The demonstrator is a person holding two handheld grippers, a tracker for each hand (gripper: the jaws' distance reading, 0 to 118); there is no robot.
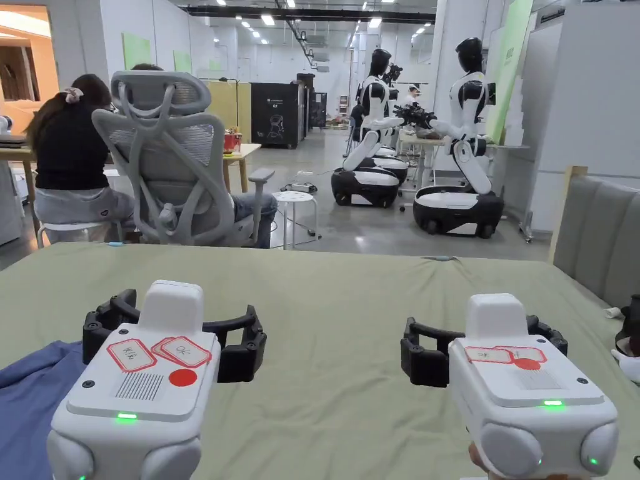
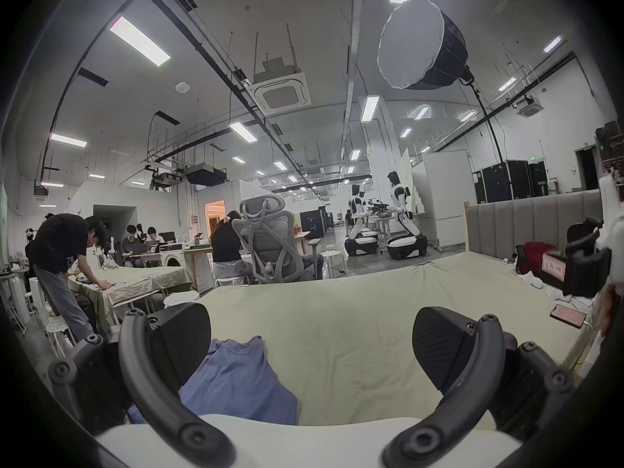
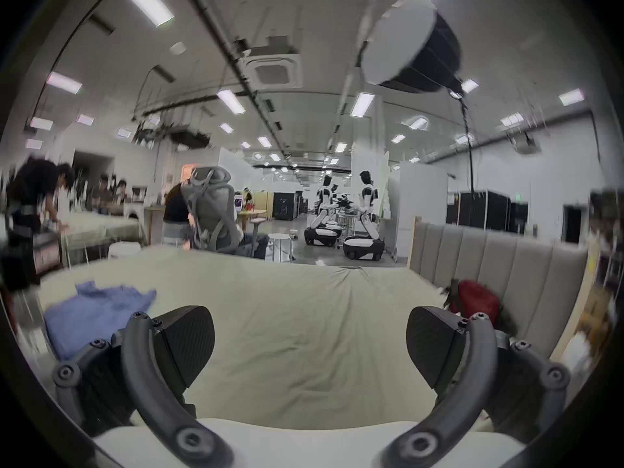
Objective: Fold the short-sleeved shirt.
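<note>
Left gripper (image 2: pixel 312 347) and right gripper (image 3: pixel 310 345), jaws spread wide, both empty, held level above the green-covered bed (image 1: pixel 350 300). Blue short-sleeved shirt (image 2: pixel 236 384) bunched and unfolded at the near left of the bed, just below and beside the left gripper's left jaw; well apart from the right gripper, to its far left (image 3: pixel 94 310). Folding judged not yet begun; first need likely a spread of the crumpled cloth.

Risks, as judgement: with the shirt rumpled, a pinch taken blindly may catch two layers at once and lift a wad instead of an edge; a grab too deep may also nip the bed cover and drag it. Shirt close to the bed's left edge, so a careless pull may slide it off. Red bag (image 2: pixel 537 256), phone (image 2: pixel 569 315) and small white items at the right side near the grey headboard (image 1: pixel 600 231): possible snags if the shirt is spread that far across.
</note>
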